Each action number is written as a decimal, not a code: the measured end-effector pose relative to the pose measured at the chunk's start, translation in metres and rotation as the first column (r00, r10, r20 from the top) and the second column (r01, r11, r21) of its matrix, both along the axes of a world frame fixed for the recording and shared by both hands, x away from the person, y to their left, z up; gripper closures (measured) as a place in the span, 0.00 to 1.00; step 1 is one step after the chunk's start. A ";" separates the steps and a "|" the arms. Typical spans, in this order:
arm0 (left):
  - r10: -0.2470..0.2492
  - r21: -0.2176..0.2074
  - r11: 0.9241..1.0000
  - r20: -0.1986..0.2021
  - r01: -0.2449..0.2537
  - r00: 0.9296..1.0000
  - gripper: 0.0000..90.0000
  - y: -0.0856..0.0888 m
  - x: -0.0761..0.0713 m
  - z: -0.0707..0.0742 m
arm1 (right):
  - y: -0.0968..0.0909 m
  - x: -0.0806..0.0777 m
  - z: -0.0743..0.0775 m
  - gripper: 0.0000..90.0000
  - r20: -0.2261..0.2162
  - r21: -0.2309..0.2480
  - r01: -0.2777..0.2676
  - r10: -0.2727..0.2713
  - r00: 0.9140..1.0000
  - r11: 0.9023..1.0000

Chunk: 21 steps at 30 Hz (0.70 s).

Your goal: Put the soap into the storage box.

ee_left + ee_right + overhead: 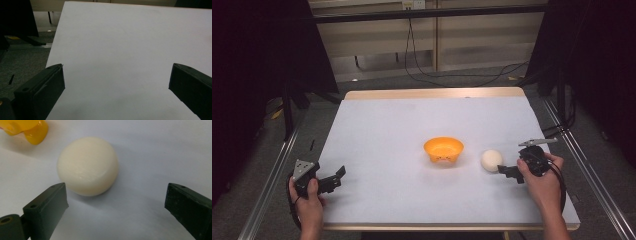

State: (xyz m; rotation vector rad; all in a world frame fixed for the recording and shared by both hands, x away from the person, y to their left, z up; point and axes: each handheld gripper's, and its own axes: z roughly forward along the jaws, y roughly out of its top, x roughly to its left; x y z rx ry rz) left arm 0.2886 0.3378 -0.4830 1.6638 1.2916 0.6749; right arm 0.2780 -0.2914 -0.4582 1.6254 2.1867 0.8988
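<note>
White paper covers the bench (pixel 412 130); an orange bowl (pixel 443 149) sits mid-bench, a cream ball (pixel 491 160) just beside it. Right gripper (pixel 507 171), fingers wide, faces the ball. Left gripper (pixel 334 179) idles, fingers wide. Closing off-centre would likely send the ball rolling away.

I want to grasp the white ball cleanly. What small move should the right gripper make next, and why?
Probably ease the right gripper forward a little: its jaws stand open, and the white ball lies just beyond their tips, not yet between them.
</note>
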 end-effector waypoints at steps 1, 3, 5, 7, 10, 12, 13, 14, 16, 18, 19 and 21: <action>-0.002 -0.005 1.000 -0.002 0.002 1.000 0.00 0.000 0.000 0.000 | 0.002 0.001 0.000 0.04 0.002 0.008 -0.003 0.003 1.000 1.000; 0.002 -0.004 1.000 -0.005 -0.002 1.000 0.00 -0.001 0.001 0.000 | 0.007 0.003 0.001 0.04 0.006 0.020 -0.011 0.011 1.000 1.000; 0.000 -0.003 1.000 -0.003 0.000 1.000 0.00 -0.001 0.000 0.000 | 0.011 0.005 0.000 0.04 0.002 0.018 -0.018 0.018 1.000 1.000; -0.002 -0.003 1.000 -0.002 0.002 1.000 0.00 0.000 0.000 0.000 | 0.016 0.007 -0.001 0.04 0.000 0.022 -0.025 0.025 1.000 0.999; -0.002 -0.006 1.000 -0.005 0.002 1.000 0.00 -0.001 0.000 0.000 | 0.020 0.009 -0.002 0.04 -0.002 0.026 -0.030 0.030 1.000 0.999; 0.000 -0.005 1.000 -0.004 0.000 1.000 0.00 -0.001 0.000 0.000 | 0.024 0.013 -0.002 0.06 0.001 0.041 -0.029 0.029 1.000 0.999; -0.001 -0.004 1.000 -0.005 0.001 1.000 0.00 -0.001 0.000 0.000 | 0.025 0.014 -0.002 0.07 0.003 0.046 -0.023 0.022 1.000 0.999; 0.002 -0.005 1.000 -0.006 -0.002 1.000 0.00 -0.001 0.001 0.000 | 0.027 0.015 -0.002 0.08 0.000 0.045 -0.012 0.012 1.000 0.999; -0.004 -0.016 1.000 -0.011 0.003 1.000 0.00 -0.001 0.001 0.000 | 0.028 0.018 -0.002 0.09 -0.005 0.048 -0.003 0.004 1.000 0.999; -0.005 -0.018 1.000 -0.010 0.004 1.000 0.00 -0.001 0.001 0.000 | 0.030 0.021 -0.003 0.11 -0.015 0.046 0.009 -0.008 1.000 0.999; -0.006 -0.017 1.000 -0.010 0.005 1.000 0.00 -0.001 0.001 0.000 | 0.031 0.023 -0.003 0.13 -0.019 0.049 0.014 -0.013 1.000 0.999; -0.007 -0.012 1.000 -0.010 0.007 1.000 0.00 -0.001 0.001 0.000 | 0.034 0.025 -0.003 0.15 -0.024 0.056 0.025 -0.023 0.999 0.998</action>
